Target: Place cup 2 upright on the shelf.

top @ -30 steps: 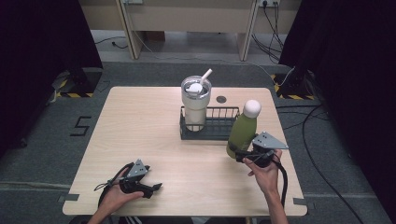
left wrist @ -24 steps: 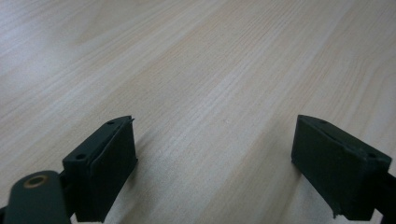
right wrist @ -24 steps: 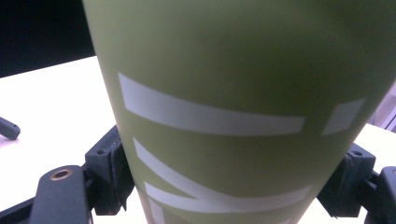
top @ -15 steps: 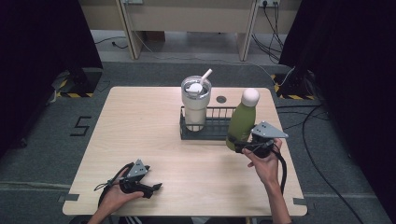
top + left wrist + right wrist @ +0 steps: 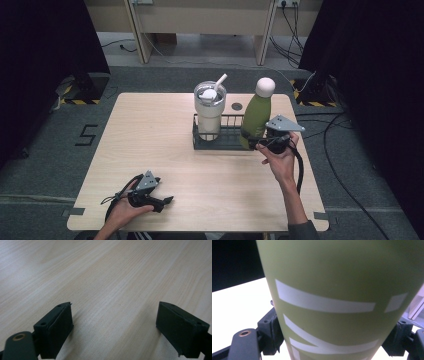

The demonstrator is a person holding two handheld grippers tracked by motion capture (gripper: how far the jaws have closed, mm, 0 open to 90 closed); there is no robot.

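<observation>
While the right gripper (image 5: 261, 143) clamps the green bottle (image 5: 255, 116) low on its body in the high view, the bottle hangs at the right end of the black wire rack (image 5: 200, 143), so the step looks like seating it in the free slot beside the tumbler (image 5: 209, 113). Best bet: keep the bottle upright, clear the near rail, lower straight down, release only once the base sits. The tumbler with its straw (image 5: 220, 80) stands in the rack's left half, near enough to clip if the bottle drifts left. A small dark round insert (image 5: 236, 106) in the table (image 5: 150, 140) sits behind the rack, out of the way. Left gripper (image 5: 156, 200) rests near the front left edge, well apart. Left gripper view: jaws spread wide over bare wood (image 5: 107, 277), nothing between them. Right gripper view: both jaws pressed against the bottle's green wall (image 5: 342, 277) with white stripe markings, so the grip looks firm but low; top-heavy tilt is the risk.
</observation>
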